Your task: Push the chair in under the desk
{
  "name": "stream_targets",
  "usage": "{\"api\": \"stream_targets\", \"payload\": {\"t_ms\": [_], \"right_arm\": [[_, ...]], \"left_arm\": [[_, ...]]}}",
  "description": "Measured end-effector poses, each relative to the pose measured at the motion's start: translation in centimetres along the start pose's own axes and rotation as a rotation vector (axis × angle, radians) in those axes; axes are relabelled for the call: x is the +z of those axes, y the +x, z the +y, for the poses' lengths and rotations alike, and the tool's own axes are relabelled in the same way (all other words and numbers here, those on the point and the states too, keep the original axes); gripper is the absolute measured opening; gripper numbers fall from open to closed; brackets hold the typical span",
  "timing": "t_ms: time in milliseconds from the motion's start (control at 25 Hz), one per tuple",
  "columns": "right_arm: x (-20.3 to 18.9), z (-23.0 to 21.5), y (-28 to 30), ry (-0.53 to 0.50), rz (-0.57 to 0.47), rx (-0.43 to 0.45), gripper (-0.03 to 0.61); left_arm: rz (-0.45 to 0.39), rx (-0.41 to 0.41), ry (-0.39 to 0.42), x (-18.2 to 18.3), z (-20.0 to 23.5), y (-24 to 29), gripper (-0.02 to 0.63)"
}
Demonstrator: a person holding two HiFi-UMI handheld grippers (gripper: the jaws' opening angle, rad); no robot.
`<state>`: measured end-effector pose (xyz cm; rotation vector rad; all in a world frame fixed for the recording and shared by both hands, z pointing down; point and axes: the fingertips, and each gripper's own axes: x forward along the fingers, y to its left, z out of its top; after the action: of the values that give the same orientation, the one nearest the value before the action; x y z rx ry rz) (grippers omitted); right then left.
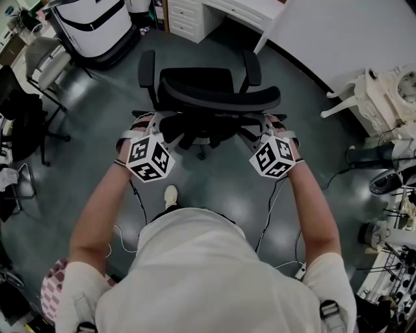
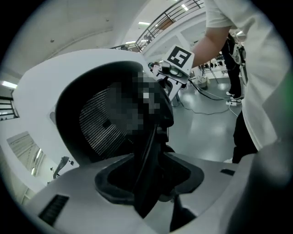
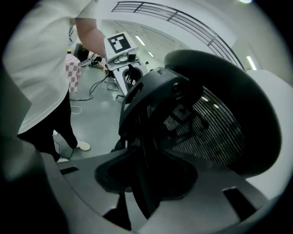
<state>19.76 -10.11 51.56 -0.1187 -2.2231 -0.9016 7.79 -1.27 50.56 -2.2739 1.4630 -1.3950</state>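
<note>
Both grippers lining up behind the chair [image 1: 208,91]
Left gripper [image 1: 145,123] and right gripper [image 1: 270,125] are gaping wide, straddling its back frame unclamped; it's sitting short of the desk [image 1: 325,32], probably needing a forward shove.

White drawer unit [image 1: 184,17], cables [image 1: 139,205] across grey floor [image 1: 214,188], perhaps an ornate white stand [image 1: 383,97] at right

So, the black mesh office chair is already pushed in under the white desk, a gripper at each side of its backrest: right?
Not pushed in: the head view shows the black mesh office chair standing on the floor, short of the white desk. The left gripper and right gripper do flank its backrest.
</note>
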Motion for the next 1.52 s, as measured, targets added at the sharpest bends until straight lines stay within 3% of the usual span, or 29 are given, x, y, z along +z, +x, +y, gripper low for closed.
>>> {"api": "stream_targets", "payload": {"t_ms": [280, 440, 840, 1160, 1520], "right_arm": [[-0.7, 0.1, 1.8, -0.139, 0.085, 0.054, 0.123], [-0.6, 0.2, 1.9, -0.109, 0.063, 0.054, 0.123], [0.2, -0.3, 2.5, -0.022, 0.002, 0.071, 0.124], [1.4, -0.9, 4.3, 0.003, 0.026, 0.058, 0.124], [2.4, -2.6, 6.5, 0.061, 0.068, 0.026, 0.124]], "left_arm": [[0.041, -0.036, 0.112, -0.7, 0.6, 2.3, 0.165], [0.048, -0.051, 0.165, -1.1, 0.5, 2.6, 0.147], [0.046, -0.096, 0.168, -1.9, 1.7, 2.5, 0.146], [0.020, -0.082, 0.205, -3.7, 3.3, 2.6, 0.149], [-0.004, -0.132, 0.231, -5.4, 6.5, 3.7, 0.149]]}}
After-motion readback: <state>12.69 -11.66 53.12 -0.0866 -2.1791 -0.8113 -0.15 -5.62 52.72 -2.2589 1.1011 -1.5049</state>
